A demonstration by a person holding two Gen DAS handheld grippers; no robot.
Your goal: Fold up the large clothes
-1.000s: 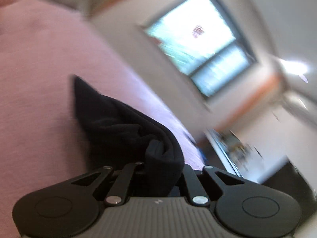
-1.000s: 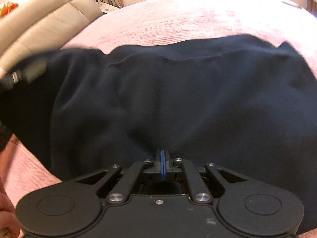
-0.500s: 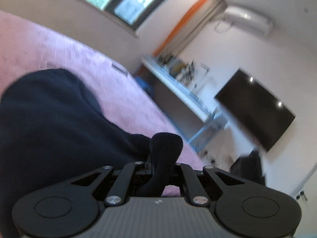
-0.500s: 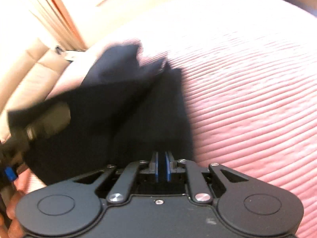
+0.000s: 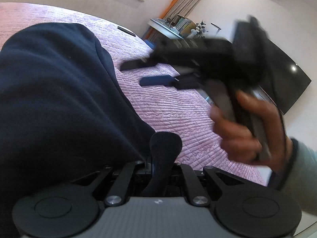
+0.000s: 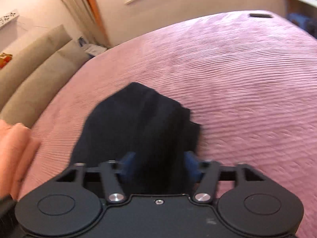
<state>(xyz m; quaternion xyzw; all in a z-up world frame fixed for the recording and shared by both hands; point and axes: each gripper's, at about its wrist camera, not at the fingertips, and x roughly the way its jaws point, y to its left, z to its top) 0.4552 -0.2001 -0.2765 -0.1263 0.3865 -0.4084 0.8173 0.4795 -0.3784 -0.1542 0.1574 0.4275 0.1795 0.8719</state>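
Two grippers show differing states: the left gripper (image 5: 153, 163) pinches a fold of the dark garment (image 5: 59, 91) lying on the pink bedspread (image 5: 178, 109), while the right gripper (image 6: 158, 165) is opening, cloth between its spread jaws. Only the left view shows the right hand (image 5: 249, 130); only the right shows the headboard (image 6: 37, 73).

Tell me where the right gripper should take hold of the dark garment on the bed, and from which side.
Probably the garment's long folded edge facing the right gripper, approached low from the bare bedspread side. That edge lies raised and exposed, with open quilt beside it. The left gripper already pinches the near corner, and the right jaws are opening.
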